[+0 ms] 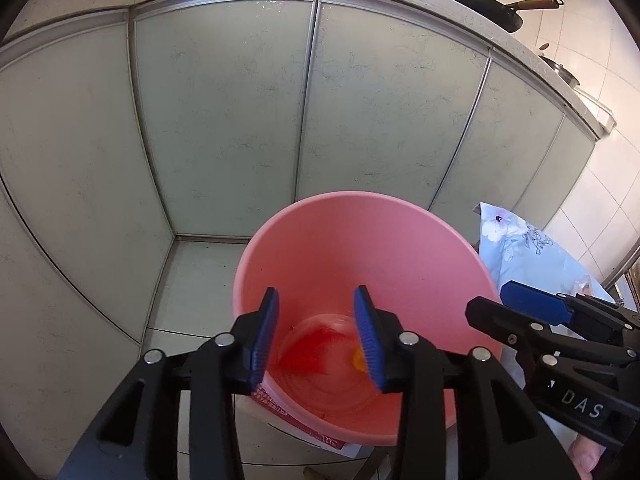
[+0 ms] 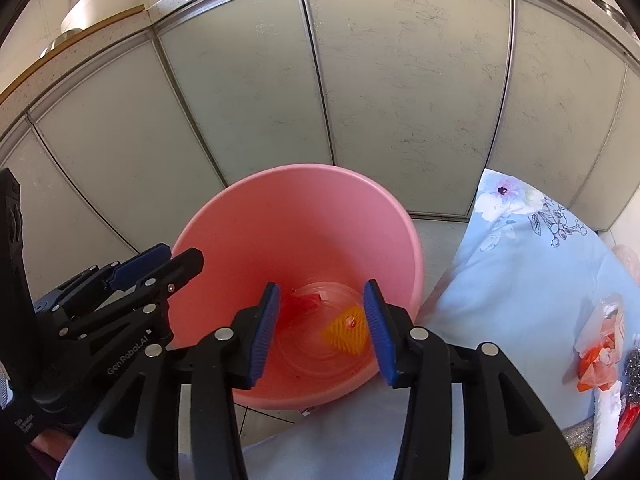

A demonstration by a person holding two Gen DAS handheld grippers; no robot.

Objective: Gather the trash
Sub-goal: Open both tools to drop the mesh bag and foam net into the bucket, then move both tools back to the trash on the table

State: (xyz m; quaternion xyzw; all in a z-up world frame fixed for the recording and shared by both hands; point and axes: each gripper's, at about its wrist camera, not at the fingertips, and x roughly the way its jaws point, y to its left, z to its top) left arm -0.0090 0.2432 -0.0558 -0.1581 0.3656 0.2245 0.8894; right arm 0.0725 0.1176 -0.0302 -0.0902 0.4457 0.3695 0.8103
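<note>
A pink plastic bucket [image 1: 352, 248] stands on the floor against the cabinet doors; it also shows in the right wrist view [image 2: 296, 216]. At its bottom lie a red wrapper [image 2: 306, 302] and an orange foam net [image 2: 348, 330]; both show in the left wrist view, the wrapper [image 1: 316, 344] and the net [image 1: 358, 358]. My left gripper [image 1: 316, 340] hangs open and empty over the bucket. My right gripper [image 2: 322, 334] is open and empty over it too. Each gripper shows in the other's view, the right [image 1: 520, 308] and the left [image 2: 160, 264].
Pale green cabinet doors [image 1: 240, 120] rise behind the bucket under a counter with a frying pan [image 1: 492, 8]. To the right, a light blue floral cloth [image 2: 532, 272] carries more litter, among it an orange and white plastic bag [image 2: 600, 352].
</note>
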